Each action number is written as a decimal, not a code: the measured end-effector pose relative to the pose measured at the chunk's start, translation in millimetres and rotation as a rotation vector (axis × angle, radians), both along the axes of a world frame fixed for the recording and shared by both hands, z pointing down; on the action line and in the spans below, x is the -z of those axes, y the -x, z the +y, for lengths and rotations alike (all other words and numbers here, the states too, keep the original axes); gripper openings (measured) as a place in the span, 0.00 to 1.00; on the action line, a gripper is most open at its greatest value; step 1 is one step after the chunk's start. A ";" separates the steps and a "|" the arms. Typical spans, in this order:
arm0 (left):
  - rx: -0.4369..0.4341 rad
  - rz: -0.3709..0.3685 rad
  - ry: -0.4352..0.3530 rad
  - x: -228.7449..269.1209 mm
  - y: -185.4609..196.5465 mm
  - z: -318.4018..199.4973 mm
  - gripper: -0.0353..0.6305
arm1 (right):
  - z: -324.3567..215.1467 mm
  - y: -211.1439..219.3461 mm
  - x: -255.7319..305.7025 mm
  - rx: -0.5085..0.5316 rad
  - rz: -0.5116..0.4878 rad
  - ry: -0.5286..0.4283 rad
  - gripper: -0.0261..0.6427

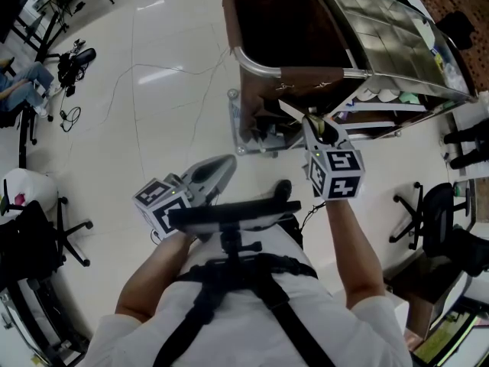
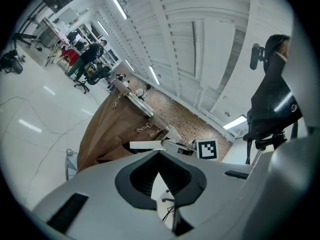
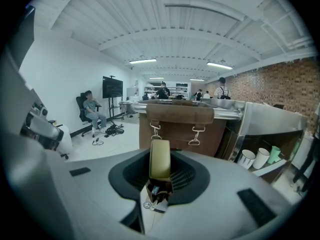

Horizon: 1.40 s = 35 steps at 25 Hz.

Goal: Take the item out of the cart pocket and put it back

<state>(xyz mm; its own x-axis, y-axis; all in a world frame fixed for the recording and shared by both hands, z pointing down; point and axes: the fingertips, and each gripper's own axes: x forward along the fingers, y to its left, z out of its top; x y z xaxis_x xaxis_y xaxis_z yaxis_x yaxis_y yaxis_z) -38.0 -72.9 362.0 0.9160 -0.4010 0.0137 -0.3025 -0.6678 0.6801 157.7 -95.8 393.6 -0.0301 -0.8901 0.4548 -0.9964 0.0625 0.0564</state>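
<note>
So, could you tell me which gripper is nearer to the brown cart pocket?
Right. The right gripper, holding an olive item, is just in front of the cart pocket; the left gripper hangs back by the person's body.

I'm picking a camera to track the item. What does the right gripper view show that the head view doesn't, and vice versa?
Only the right gripper view: the olive item clamped upright in the jaws, and the clips on the bag.
Only the head view: the left gripper, away from the cart, and the bag's dark inside.
Both: the right gripper, the bag, the cart and the cups.
</note>
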 end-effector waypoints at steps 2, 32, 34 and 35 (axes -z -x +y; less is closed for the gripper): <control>-0.005 -0.004 0.003 -2.8 1.0 1.1 0.04 | 1.7 0.4 2.1 0.000 -0.005 -0.005 0.16; -0.013 0.003 0.016 -4.5 -3.9 9.6 0.04 | 28.2 7.0 27.5 0.011 -0.045 -0.047 0.16; -0.009 0.005 0.017 -4.0 -4.3 9.9 0.04 | 29.6 8.0 29.5 0.013 -0.046 -0.051 0.15; -0.012 0.003 0.017 -5.2 -4.0 10.3 0.04 | 30.3 8.6 30.9 0.015 -0.046 -0.053 0.15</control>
